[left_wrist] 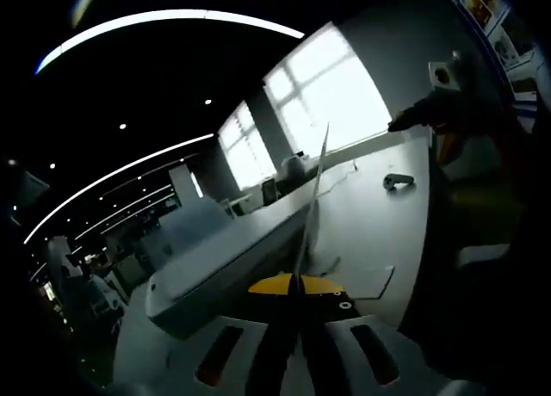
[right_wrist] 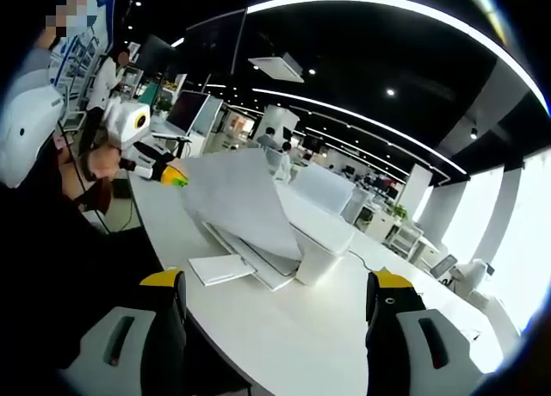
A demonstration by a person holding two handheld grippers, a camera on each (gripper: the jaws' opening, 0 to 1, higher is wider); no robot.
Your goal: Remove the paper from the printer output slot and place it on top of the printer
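My left gripper (left_wrist: 295, 286) is shut on a white sheet of paper (left_wrist: 315, 198), which I see edge-on rising from the jaws. To its left lies the white printer (left_wrist: 202, 267) on the white table (left_wrist: 383, 232). In the right gripper view the same sheet of paper (right_wrist: 241, 198) is lifted and curves over the printer (right_wrist: 320, 232), with the left gripper (right_wrist: 173, 177) pinching its left edge by yellow-tipped fingers. My right gripper (right_wrist: 277, 314) stands open over the table (right_wrist: 284, 349), apart from the printer, nothing between its jaws. The right gripper (left_wrist: 403, 120) also reaches in at upper right.
A small white slip (right_wrist: 220, 268) lies on the table beside the printer's output tray (right_wrist: 258, 260). A small dark object (left_wrist: 398, 181) rests further along the table. A person's arm (right_wrist: 95, 168) holds the left gripper. Monitors (right_wrist: 194, 112) and desks stand behind.
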